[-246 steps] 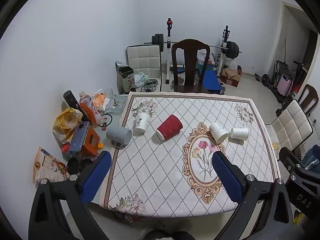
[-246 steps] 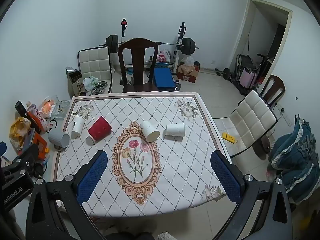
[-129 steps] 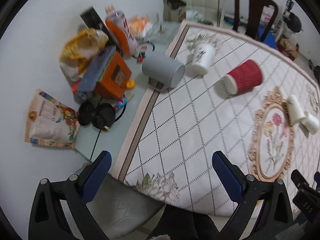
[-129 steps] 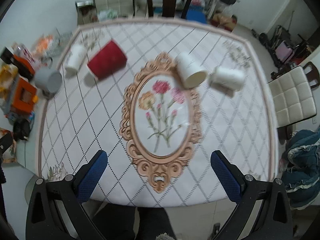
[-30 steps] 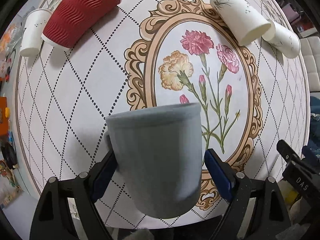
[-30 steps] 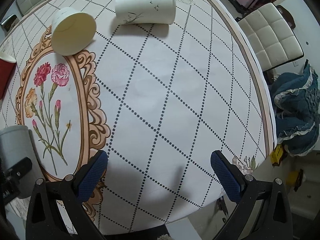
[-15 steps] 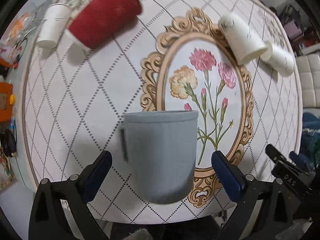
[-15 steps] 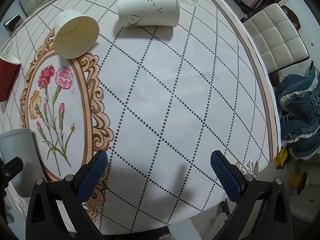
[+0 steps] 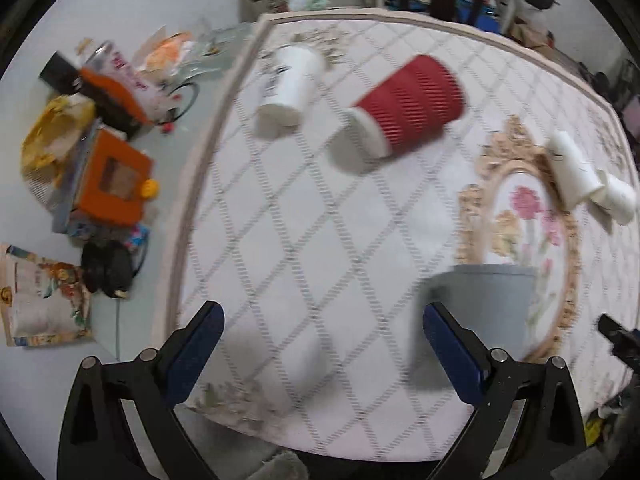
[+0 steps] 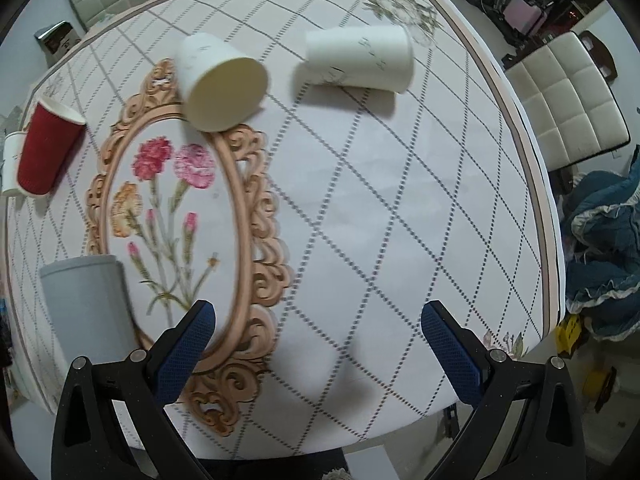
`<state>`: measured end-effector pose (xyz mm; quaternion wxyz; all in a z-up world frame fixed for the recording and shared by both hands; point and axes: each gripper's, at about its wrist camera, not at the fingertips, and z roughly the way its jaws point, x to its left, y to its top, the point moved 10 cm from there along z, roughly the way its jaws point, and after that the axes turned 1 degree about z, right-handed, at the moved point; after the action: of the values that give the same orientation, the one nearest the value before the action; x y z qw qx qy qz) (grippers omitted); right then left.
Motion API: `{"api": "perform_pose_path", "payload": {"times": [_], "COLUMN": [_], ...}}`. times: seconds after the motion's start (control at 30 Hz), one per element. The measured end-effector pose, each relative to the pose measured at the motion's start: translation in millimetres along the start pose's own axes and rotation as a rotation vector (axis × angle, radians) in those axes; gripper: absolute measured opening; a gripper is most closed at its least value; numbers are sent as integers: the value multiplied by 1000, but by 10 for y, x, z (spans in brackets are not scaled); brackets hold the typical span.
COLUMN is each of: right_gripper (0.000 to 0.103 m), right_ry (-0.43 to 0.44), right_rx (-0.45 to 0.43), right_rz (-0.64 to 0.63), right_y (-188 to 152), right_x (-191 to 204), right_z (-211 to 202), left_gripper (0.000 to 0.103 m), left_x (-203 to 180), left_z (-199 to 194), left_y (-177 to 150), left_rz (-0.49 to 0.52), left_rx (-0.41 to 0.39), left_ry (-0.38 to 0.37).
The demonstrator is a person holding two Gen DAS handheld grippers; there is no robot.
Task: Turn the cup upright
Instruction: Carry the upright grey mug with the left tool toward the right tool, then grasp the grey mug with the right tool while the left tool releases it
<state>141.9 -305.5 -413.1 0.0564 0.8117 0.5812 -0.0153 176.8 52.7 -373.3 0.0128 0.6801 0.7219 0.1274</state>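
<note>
From my left wrist cam, my left gripper (image 9: 320, 344) was spread wide with nothing between the fingers. The grey cup (image 9: 486, 304) stood upright on the tablecloth (image 9: 320, 240), just behind my right-side finger (image 9: 452, 352). That's what worried me: one careless swing and that finger could clip the cup and tip it. The red cup (image 9: 408, 106) lay on its side further out, with a white cup (image 9: 290, 84) beside it. The frame was blurry, so judging gaps was sketchy.

From the right wrist cam, my right gripper (image 10: 316, 352) was also wide open and empty. Two white paper cups (image 10: 218, 80) lay on their sides, well apart from my fingers. Being round, they'd probably roll away if I nudged one before closing.
</note>
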Motion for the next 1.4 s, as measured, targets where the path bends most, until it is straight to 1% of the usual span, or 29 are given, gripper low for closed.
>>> {"api": "perform_pose_path", "payload": {"times": [0.13, 0.27, 0.33, 0.4, 0.47, 0.63, 0.67, 0.7, 0.77, 0.83, 0.87, 0.97, 1.0, 1.1, 1.27, 1.37, 1.4], "right_gripper": [103, 103, 103, 103, 103, 103, 101, 100, 93, 92, 89, 83, 83, 83, 83, 83, 83], "right_ry": [12, 42, 69, 84, 93, 85, 76, 72, 59, 70, 85, 107, 104, 104, 130, 144, 153], "right_rx": [-2, 12, 28, 39, 48, 78, 90, 101, 149, 194, 216, 264, 275, 269, 259, 241, 222], "right_rz": [-26, -81, -114, -147, -192, -264, -277, -281, -287, -277, -268, -254, -252, -252, -226, -213, -208], "right_y": [-53, -107, -164, -218, -236, -226, -222, -214, -232, -258, -274, -321, -332, -331, -331, -304, -291], "right_x": [307, 663, 912, 1126, 1363, 1723, 1780, 1813, 1872, 1898, 1923, 1959, 1967, 1964, 1882, 1829, 1804], "right_z": [-125, -194, -216, -226, -237, -186, -151, -120, -14, 68, 104, 186, 212, 209, 177, 132, 93], "left_gripper": [102, 102, 102, 102, 102, 102, 102, 102, 102, 102, 102, 102, 102, 102, 102, 102, 102], "left_x": [288, 499, 574, 620, 655, 667, 659, 650, 624, 605, 598, 590, 596, 606, 593, 557, 540], "left_z": [140, 257, 310, 380, 441, 581, 603, 609, 641, 659, 669, 706, 718, 735, 740, 740, 734], "left_y": [-77, -165, -197, -224, -258, -351, -363, -366, -379, -378, -377, -367, -361, -336, -304, -293, -289], "left_rz": [3, -15, -23, -22, -16, 5, 11, 15, 28, 36, 40, 52, 55, 64, 72, 80, 82], "left_rx": [13, 21, 24, 32, 45, 74, 78, 82, 88, 91, 93, 101, 102, 103, 108, 121, 125], "left_ry": [48, 55, 52, 34, 37, 30, 28, 25, 20, 13, 10, 5, 4, 5, 3, -1, -2]}}
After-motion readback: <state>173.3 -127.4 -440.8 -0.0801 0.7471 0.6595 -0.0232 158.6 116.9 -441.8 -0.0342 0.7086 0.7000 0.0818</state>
